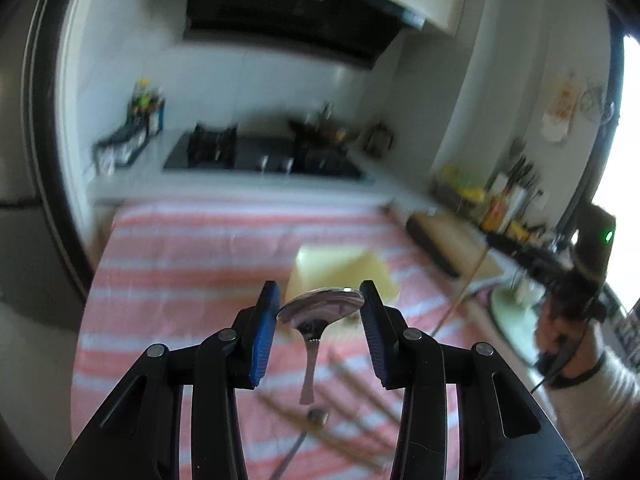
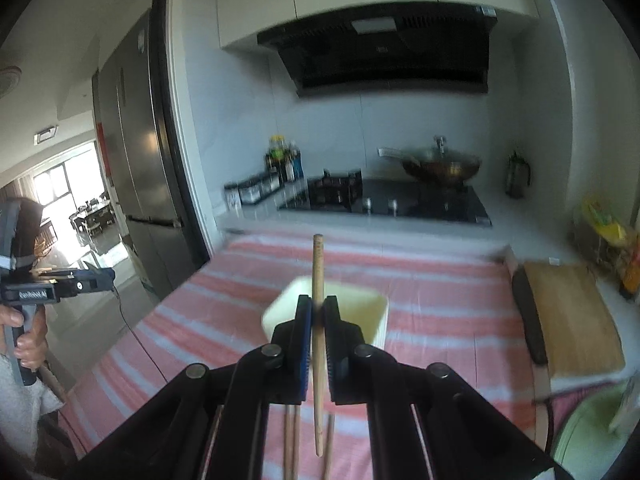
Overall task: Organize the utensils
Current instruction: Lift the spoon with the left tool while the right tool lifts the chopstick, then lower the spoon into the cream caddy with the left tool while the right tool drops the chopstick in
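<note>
At nine o'clock in the right wrist view, the left gripper (image 1: 320,312) bears a white label too blurred to read; its jaws, part open, clamp a spoon (image 1: 320,308) by the bowl, handle hanging down. The right gripper (image 2: 318,316), jaws nearly shut, pinches an upright chopstick (image 2: 318,280). Both hang over the striped cloth (image 1: 180,280), with the cream box (image 2: 360,304) at twelve o'clock just beyond and loose chopsticks (image 2: 290,440) at six.

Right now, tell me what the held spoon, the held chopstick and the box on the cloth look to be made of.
Spoon: polished metal, probably stainless steel; its bowl mirrors the room.
Chopstick: light wood or bamboo, matte tan.
Box: pale cream, smooth and opaque, likely plastic; blur leaves it open.
</note>
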A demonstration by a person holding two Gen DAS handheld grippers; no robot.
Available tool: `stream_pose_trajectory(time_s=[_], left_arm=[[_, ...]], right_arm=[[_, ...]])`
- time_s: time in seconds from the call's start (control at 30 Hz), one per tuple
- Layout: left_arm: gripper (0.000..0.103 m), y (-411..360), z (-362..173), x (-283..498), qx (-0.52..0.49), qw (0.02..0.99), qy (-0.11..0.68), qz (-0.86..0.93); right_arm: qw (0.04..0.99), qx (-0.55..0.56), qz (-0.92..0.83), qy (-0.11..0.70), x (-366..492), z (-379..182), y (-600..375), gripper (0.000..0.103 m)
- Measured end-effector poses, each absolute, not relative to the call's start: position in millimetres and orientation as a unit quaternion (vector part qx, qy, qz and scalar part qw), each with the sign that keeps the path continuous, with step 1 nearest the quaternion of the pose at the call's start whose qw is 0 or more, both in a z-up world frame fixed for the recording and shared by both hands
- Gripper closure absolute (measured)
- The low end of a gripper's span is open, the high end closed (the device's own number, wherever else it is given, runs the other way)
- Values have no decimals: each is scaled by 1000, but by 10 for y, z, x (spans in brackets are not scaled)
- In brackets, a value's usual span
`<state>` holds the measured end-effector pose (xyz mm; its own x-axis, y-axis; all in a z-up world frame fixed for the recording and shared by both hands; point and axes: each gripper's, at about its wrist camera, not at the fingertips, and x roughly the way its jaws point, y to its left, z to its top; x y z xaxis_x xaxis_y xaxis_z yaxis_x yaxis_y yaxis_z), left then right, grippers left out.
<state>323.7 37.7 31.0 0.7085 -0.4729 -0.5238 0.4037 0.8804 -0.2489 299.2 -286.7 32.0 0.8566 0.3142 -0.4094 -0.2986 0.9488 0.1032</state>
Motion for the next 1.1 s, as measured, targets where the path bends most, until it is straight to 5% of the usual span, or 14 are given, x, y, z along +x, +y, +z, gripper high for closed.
stream_pose_trajectory(time_s=[0.2, 0.33, 0.57, 0.77, 0.83, 0.87, 0.97, 1.1], left_arm=[[62, -12, 692, 3706, -85, 946, 224, -218], [62, -340, 454, 4182, -90, 943, 249, -201], [62, -821, -427, 4928, -61, 880, 424, -207], [61, -935, -869, 5090, -54, 864, 462, -194], [57, -944, -924, 5113, -64, 864, 461, -192], [48, -918, -935, 5113, -74, 865, 458, -191], [33, -779, -892, 4997, -109, 868, 444, -194], [26, -663, -763, 4555, -53, 880, 425, -204]], right_arm=[[979, 46, 147, 134, 3371, 606, -2843, 97], [982, 43, 133, 124, 3702, 450, -2772, 97], [947, 65, 125, 289, 4427, -232, -2754, 97], [921, 83, 120, 361, 4790, -660, -2775, 96], [924, 87, 122, 351, 4823, -683, -2779, 93], [928, 89, 120, 342, 4828, -686, -2781, 89], [936, 98, 113, 320, 4727, -646, -2846, 61], [942, 96, 121, 298, 4367, -502, -2930, 60]])
